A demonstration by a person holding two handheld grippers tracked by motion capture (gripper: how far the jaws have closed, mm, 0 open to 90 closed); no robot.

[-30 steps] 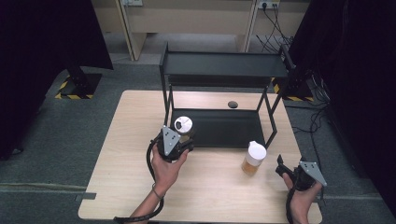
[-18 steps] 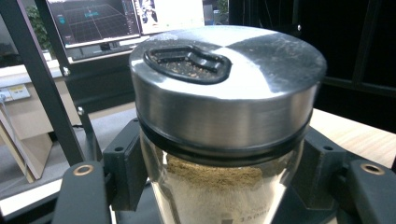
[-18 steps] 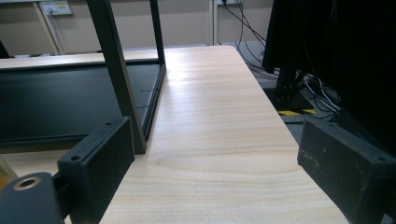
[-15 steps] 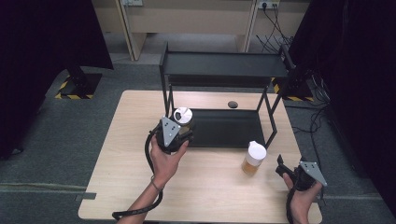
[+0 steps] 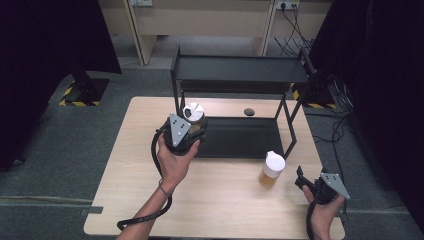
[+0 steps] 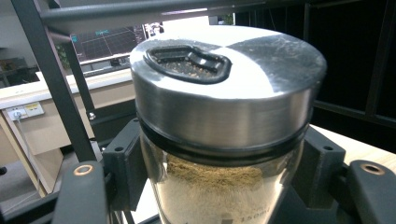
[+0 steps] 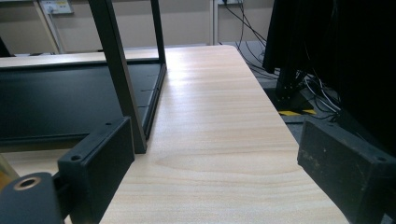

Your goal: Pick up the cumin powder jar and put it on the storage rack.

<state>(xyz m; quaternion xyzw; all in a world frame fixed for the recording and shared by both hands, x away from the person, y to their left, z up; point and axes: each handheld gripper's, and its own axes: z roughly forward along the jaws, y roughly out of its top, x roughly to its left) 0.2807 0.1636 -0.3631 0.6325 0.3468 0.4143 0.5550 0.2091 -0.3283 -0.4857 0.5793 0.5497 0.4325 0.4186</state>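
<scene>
Black two-tier metal rack [image 5: 240, 75] stands at the far half of the pale wooden surface [image 5: 215, 200]. Over the last second your left gripper [image 5: 192, 122] has carried the glass spice jar with brushed-steel shaker lid [image 6: 224, 93] forward, from off the rack's front left corner to just over its lower shelf; placement looks close. Fingers [image 6: 126, 163] clamp the jar, upright, your forearm reaching forward. Your right gripper [image 5: 305, 181] rests near the front right edge, fingers [image 7: 100, 154] spread wide, holding nothing. White-capped amber bottle [image 5: 272, 170] stands between.
</scene>
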